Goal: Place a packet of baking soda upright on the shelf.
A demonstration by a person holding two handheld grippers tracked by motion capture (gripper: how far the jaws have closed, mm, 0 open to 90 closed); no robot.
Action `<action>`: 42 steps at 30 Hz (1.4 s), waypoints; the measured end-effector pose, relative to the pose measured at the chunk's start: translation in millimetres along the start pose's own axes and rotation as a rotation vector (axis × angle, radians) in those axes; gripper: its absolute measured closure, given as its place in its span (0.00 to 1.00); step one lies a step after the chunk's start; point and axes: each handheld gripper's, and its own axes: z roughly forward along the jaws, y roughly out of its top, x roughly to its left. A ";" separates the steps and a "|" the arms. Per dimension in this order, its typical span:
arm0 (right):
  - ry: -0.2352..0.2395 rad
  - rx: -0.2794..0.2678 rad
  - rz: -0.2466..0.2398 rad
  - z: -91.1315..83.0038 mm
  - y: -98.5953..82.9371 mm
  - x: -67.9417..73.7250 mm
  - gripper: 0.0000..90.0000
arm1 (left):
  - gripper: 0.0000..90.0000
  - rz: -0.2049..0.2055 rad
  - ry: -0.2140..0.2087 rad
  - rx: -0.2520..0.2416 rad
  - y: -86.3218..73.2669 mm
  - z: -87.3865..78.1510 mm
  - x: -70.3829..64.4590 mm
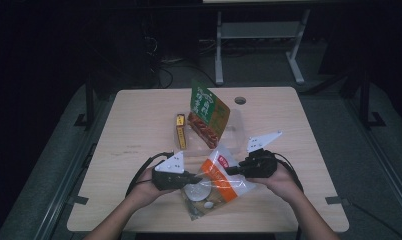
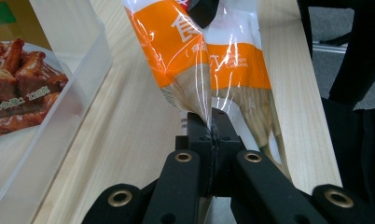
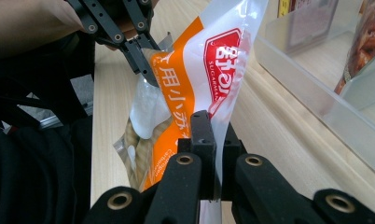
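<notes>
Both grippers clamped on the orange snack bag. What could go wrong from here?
1. The left gripper and right gripper each pinch only a thin edge of the orange bag; the film may slip out or tear if they pull apart.
2. The clear plastic container sits close beside the bag; a swing could knock it and the green-and-red pouch standing in it.
</notes>
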 end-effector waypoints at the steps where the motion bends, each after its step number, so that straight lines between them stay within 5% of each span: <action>1: 0.001 -0.009 0.002 -0.3 0.3 0.7 1.00 | 0.99 -0.001 0.001 -0.004 -0.2 -0.5 0.2; 5: 0.022 -0.041 -0.005 -6.8 4.0 2.2 1.00 | 0.95 -0.004 0.025 -0.033 -0.2 -3.2 -1.1; 14: 0.037 -0.051 -0.059 -19.0 11.5 10.7 1.00 | 0.49 -0.051 0.072 -0.068 -6.2 -11.4 -2.7; 25: -0.021 -0.061 -0.075 -45.6 17.5 17.5 1.00 | 0.42 -0.123 0.118 -0.089 -20.5 -38.3 2.9; 34: -0.140 -0.026 -0.115 -67.7 24.9 19.7 1.00 | 0.40 -0.136 0.142 -0.060 -33.1 -47.3 -0.5; 42: -0.223 0.021 -0.145 -86.8 39.1 19.4 1.00 | 0.39 -0.188 0.154 -0.064 -46.1 -57.5 -1.9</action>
